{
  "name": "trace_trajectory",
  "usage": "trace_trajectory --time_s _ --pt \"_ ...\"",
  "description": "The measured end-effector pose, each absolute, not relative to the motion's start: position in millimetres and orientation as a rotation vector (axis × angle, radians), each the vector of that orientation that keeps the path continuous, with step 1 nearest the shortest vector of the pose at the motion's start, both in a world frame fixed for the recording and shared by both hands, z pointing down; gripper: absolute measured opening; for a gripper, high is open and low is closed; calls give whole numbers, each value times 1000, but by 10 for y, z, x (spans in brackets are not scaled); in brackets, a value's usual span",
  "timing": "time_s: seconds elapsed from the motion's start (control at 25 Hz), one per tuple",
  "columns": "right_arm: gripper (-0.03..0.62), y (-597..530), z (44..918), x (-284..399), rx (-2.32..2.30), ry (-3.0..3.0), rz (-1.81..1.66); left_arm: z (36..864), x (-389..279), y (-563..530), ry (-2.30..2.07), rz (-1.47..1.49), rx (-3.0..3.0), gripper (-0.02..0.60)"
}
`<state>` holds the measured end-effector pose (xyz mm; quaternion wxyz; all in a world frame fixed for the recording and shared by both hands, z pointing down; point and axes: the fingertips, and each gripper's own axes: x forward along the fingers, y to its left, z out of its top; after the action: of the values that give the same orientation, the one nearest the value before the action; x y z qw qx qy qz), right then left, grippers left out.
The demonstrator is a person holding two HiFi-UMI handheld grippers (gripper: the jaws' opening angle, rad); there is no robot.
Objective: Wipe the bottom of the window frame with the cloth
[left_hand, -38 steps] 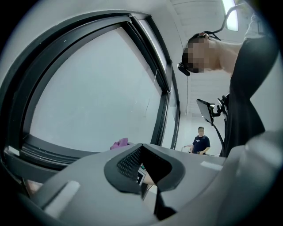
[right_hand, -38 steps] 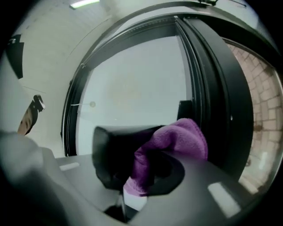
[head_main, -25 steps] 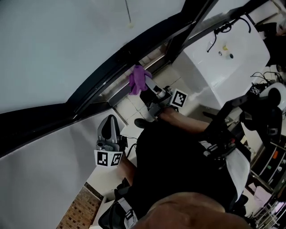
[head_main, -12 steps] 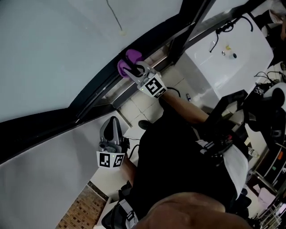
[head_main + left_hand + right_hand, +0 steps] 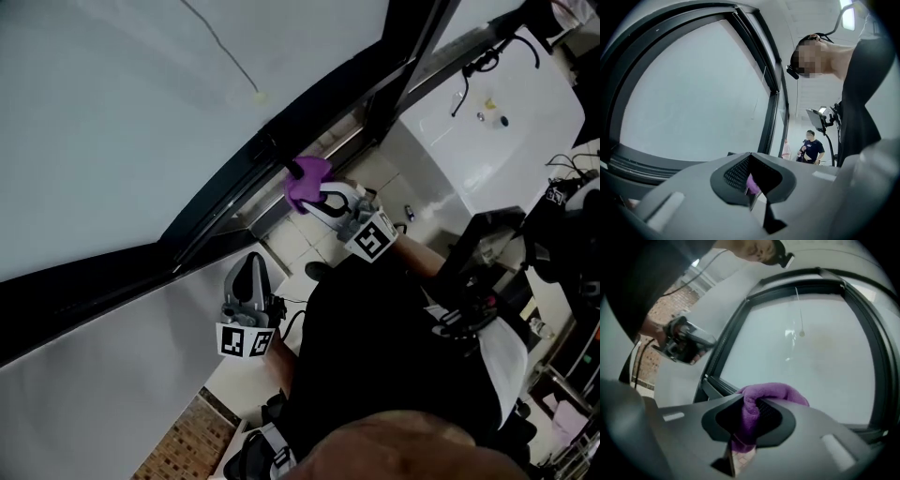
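Observation:
The purple cloth [image 5: 307, 180] [image 5: 774, 392] is pinched in my right gripper [image 5: 319, 195] [image 5: 750, 417], which is shut on it. In the head view the cloth sits against the lower rail of the dark window frame [image 5: 246, 173], just left of the upright bar [image 5: 403, 66]. The right gripper view shows the cloth bulging over the jaws, with the frame's bottom [image 5: 712, 383] and the pale glass behind it. My left gripper [image 5: 249, 286] [image 5: 752, 183] hangs lower left, away from the frame, jaws shut with nothing in them. A speck of the purple cloth shows through its jaws.
A white basin top [image 5: 469, 122] with a tap stands right of the window. A blind cord with a small weight [image 5: 258, 94] hangs before the glass. Pale tiles [image 5: 305, 246] lie under the frame. Dark gear [image 5: 553, 234] stands at the right, and a person [image 5: 812, 146] stands far off.
My right gripper took the cloth up-left onto the frame, then slid it back to the right and down along the lower rail. The left gripper has barely moved.

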<state>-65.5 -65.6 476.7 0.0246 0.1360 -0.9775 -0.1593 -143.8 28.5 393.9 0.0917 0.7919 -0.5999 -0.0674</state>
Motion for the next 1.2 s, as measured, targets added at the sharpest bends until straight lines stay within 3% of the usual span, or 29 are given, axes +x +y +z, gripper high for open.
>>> trace_trajectory --time_s 0.16,0.32,0.68,1.0,1.2 --pt "64 -642 4265 -438 467 -3111 -461 3974 -1447 250 -1774 -210 2356 2" --pt "64 -1507 4171 -392 714 -3094 89 3928 -1413 270 -1791 -218 2355 2" --pt "64 -2027 4333 -1515 415 -2649 -295 3951 -1507 398 -1859 -240 2305 2" --pt "63 -1125 4468 -755 250 -2503 -550 4007 -1543 335 -1841 -226 2295 2" --pt "64 -762 4852 -369 55 -2605 -160 3993 -1496 240 -1798 -223 2327 2"
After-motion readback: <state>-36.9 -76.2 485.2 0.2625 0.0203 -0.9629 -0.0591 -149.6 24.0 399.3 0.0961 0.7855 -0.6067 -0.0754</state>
